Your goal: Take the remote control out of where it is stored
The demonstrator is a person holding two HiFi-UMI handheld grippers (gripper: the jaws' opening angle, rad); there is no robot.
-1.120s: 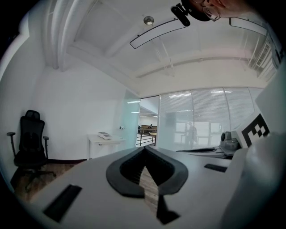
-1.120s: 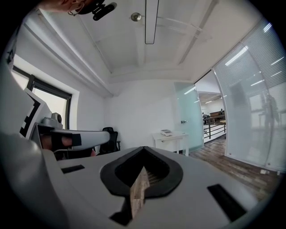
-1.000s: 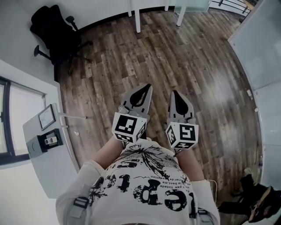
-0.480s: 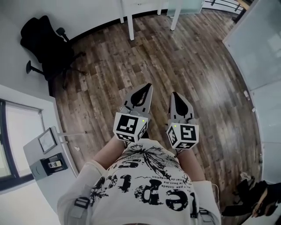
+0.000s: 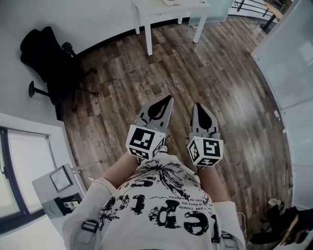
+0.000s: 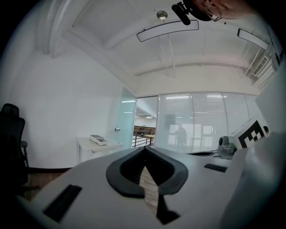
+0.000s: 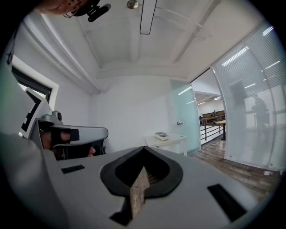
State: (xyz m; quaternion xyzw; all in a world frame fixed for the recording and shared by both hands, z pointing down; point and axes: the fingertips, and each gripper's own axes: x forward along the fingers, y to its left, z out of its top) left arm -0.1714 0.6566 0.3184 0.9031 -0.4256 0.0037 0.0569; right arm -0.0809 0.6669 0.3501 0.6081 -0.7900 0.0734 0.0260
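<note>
Head view downward, gripper views level, sharing table [image 6: 87, 144]

Remote control [image 5: 72, 203]: a small, light-coloured unit, only partly visible, seated in a black holder [image 5: 64, 205]. The holder is fixed to a grey panel [image 5: 48, 194] at the lower left of the head view. Finer detail is too small to tell.

A dark wooden plank floor [image 5: 220, 78] runs across the room. By the far wall a white table [image 5: 151, 10] stands on it, with a small white box [image 6: 98, 140] lying on top. A black office chair [image 5: 49, 53] stands on the floor by the left wall, and some dark bundle [image 5: 276, 222] lies at the near right. At the near left, a grey ledge [image 5: 46, 193] carries a small framed panel [image 5: 61, 178] and a dark holder [image 5: 68, 202].
</note>
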